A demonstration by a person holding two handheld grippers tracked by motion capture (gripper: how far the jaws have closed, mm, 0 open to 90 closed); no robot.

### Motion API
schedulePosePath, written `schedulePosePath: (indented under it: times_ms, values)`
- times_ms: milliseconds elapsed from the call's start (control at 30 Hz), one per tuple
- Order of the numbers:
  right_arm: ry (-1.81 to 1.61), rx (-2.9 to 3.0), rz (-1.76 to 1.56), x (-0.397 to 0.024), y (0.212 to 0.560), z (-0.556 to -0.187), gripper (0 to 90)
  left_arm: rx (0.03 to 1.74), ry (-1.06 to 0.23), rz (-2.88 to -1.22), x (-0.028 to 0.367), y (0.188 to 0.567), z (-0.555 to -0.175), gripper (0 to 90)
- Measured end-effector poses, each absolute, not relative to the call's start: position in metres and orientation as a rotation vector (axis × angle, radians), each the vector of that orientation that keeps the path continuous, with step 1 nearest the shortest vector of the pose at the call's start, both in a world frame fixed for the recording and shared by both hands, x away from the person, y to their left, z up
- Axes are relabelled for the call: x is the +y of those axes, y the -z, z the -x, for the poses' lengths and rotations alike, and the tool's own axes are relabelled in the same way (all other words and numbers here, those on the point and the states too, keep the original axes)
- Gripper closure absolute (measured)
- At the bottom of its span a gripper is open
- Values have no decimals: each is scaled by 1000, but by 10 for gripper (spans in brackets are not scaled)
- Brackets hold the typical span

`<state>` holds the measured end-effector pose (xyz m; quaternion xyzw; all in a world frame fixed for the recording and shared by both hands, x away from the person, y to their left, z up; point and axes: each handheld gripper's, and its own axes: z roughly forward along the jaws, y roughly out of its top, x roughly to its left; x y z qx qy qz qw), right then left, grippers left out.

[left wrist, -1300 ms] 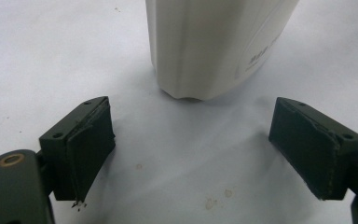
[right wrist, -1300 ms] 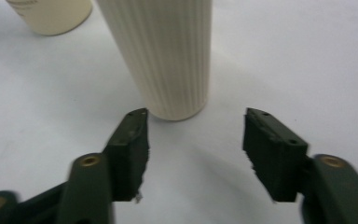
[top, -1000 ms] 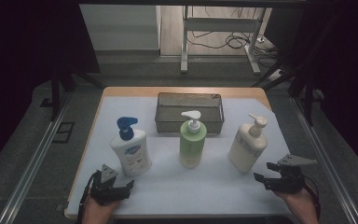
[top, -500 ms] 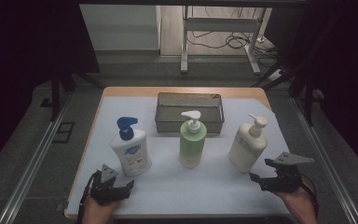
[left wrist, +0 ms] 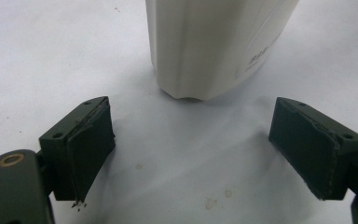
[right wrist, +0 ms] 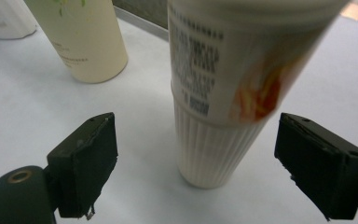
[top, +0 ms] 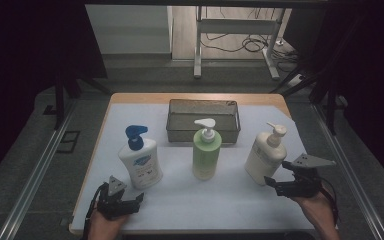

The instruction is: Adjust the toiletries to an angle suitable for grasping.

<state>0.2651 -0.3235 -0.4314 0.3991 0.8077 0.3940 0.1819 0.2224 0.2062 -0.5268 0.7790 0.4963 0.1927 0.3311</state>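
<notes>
Three pump bottles stand on the white table top: a white one with a blue pump (top: 140, 164), a green one (top: 206, 154) and a cream one (top: 265, 156). My left gripper (top: 139, 198) rests open near the front edge, just in front of the white bottle (left wrist: 209, 46). Nothing lies between its pads (left wrist: 91, 144). My right gripper (top: 270, 183) is held above the table beside the cream bottle (right wrist: 223, 93). Its jaws have just been opening and stand wide. The bottle's ribbed base stands between them, untouched.
A dark wire basket (top: 203, 131) stands behind the green bottle at the back of the table. In the right gripper view the green bottle (right wrist: 84, 42) stands farther off to the left. Bare white table top (top: 215, 200) lies between the two hands.
My right gripper has risen a little and shifted toward the cream bottle. The left gripper and all three bottles have stayed where they were.
</notes>
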Motion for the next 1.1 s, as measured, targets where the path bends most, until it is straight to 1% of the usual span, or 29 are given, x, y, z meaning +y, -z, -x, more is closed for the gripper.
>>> schedulePosePath:
  times_ms: [833,933,967,1000,1100]
  values:
    - [-1144,2184,-1224,-303,420,-294,144,1297,-503,-2039,206,527,-222,135]
    - [-1129,2161,-1232,-300,419,-296,186,1297,-503,-2038,206,527,-222,135]
    - [-1121,2147,-1242,-298,418,-298,217,1297,-503,-2039,206,527,-222,135]
    - [-1121,2147,-1242,-298,418,-298,217,1297,-503,-2038,206,527,-222,135]
    - [-1113,2128,-1244,-298,417,-299,270,1297,-504,-2038,206,527,-222,135]
